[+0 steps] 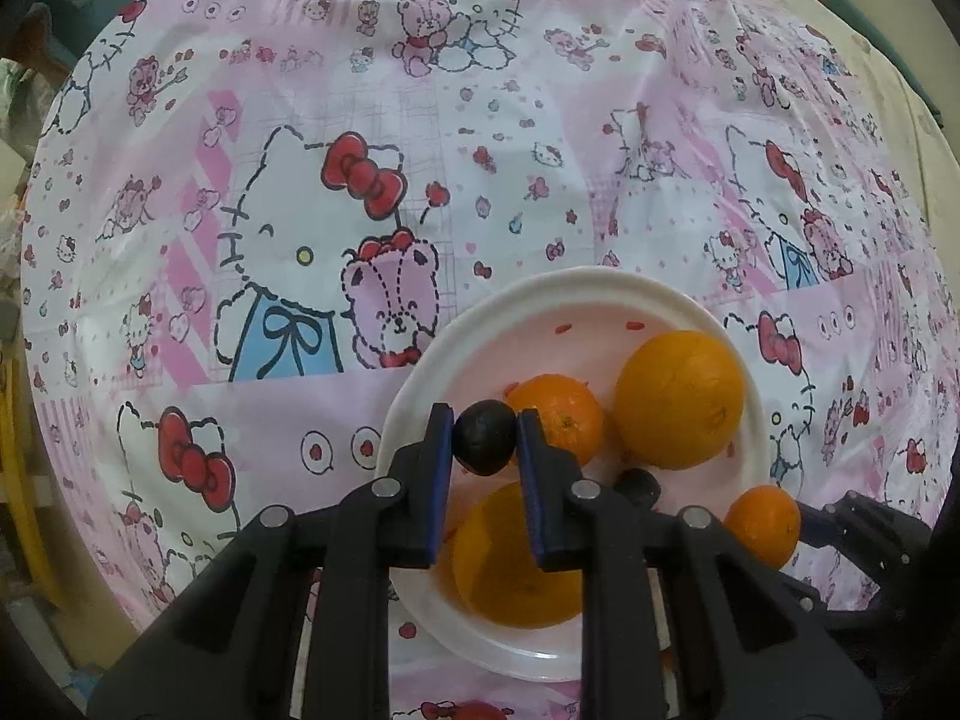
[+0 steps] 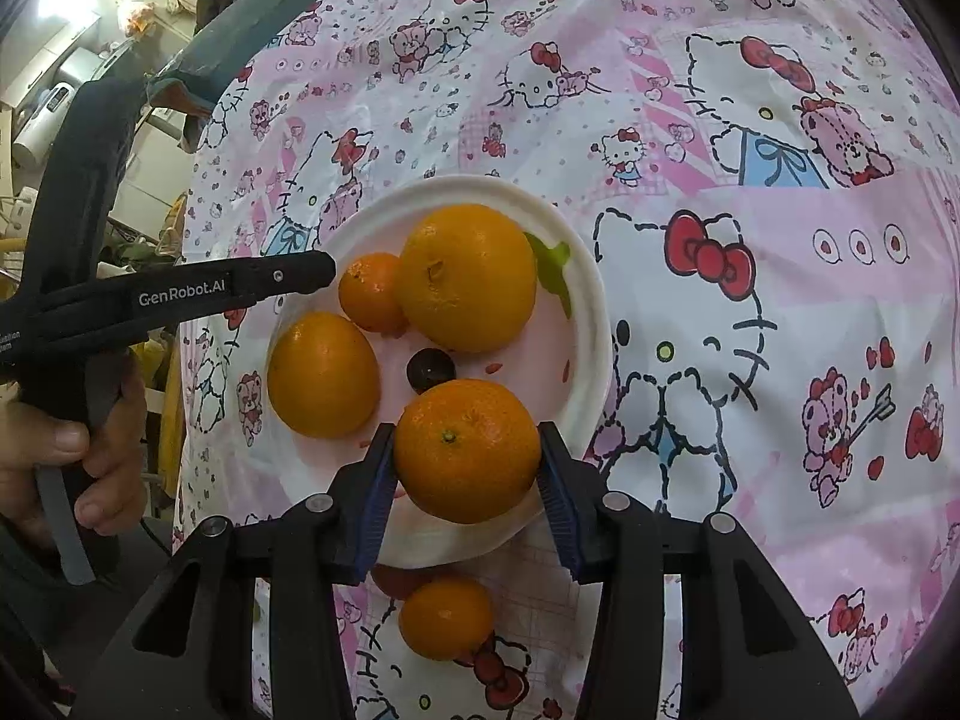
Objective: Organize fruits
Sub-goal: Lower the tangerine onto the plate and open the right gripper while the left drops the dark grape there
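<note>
My left gripper is shut on a small dark round fruit, held just above the white plate. On that plate lie a large orange, a small orange, another orange under my fingers, and a second dark fruit. My right gripper is shut on an orange over the near rim of the plate. The right wrist view shows the left gripper from the side at the plate's left edge; the fruit it holds is hidden there.
A small orange lies on the pink cartoon-print tablecloth just in front of the plate. A person's hand grips the left tool's handle. Room clutter shows beyond the table's left edge.
</note>
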Demonstrator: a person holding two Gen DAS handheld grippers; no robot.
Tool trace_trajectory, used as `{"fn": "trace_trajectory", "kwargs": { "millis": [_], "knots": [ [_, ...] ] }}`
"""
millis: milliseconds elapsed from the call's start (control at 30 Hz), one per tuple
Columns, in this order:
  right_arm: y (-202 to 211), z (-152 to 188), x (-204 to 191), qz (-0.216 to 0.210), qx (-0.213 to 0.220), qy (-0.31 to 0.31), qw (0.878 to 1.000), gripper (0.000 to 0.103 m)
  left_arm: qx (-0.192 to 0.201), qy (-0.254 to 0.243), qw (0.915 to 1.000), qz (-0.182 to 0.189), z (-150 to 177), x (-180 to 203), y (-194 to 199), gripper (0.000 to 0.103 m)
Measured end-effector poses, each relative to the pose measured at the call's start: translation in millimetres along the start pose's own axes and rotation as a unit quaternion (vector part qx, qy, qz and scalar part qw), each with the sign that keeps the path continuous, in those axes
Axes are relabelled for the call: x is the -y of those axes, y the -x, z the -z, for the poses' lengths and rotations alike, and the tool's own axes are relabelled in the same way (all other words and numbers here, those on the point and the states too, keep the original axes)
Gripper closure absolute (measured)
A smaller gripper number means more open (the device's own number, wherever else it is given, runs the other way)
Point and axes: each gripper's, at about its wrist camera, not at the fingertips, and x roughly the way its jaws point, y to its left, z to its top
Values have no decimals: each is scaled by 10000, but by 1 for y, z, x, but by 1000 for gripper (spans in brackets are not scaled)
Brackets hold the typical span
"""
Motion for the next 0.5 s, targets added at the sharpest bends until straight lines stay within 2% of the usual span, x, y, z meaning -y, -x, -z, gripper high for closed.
{"fn": "trace_trajectory", "kwargs": {
  "millis": [500],
  "knots": [
    [1,-1,0,66,12,-14,10000,54,-45,-37,10000,2,3,1,0,84]
  ]
}}
